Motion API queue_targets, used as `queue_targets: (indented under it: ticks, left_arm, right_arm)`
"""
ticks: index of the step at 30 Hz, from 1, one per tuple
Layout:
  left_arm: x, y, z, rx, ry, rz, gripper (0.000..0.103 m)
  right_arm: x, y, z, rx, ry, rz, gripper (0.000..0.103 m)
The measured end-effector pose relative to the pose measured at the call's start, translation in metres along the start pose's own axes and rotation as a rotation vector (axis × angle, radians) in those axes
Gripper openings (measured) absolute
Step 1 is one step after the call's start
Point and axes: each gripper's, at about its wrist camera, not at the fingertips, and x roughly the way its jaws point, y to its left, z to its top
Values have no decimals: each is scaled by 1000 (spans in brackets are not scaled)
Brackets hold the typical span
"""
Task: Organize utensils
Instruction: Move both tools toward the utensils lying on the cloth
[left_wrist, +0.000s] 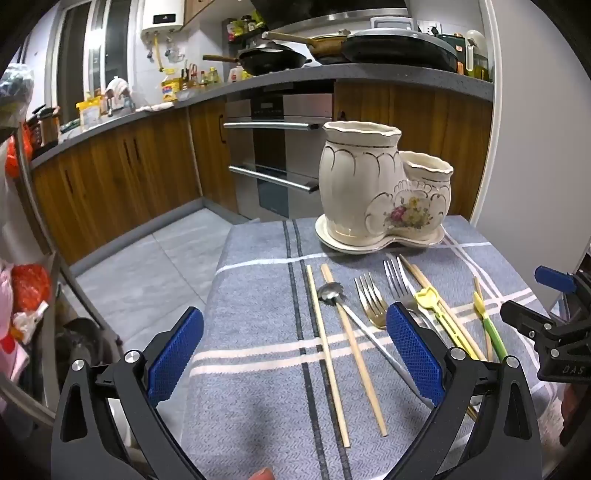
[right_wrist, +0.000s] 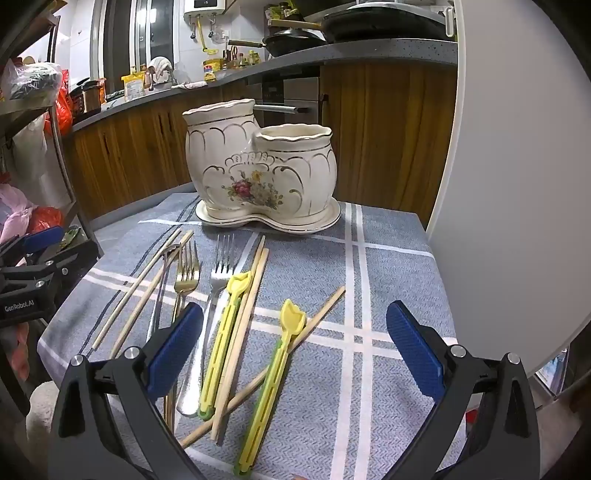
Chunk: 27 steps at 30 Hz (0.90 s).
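Hovering above the blue plaid cloth (right_wrist: 388, 266) on the table, the left gripper (left_wrist: 294, 349) and right gripper (right_wrist: 294, 345) are both holding their fingers wide, gripping nothing. Chopsticks (left_wrist: 325, 347), forks (right_wrist: 218, 273) and yellow utensils (right_wrist: 221, 339) are lying loose before the ceramic utensil holder (right_wrist: 258, 166).
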Motion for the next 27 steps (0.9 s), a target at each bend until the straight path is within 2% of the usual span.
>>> queue_targets:
  ticks: [27]
  left_arm:
    - [5, -3, -2, 5, 11, -3, 98]
  right_arm:
    - [2, -1, 0, 8, 6, 0, 98]
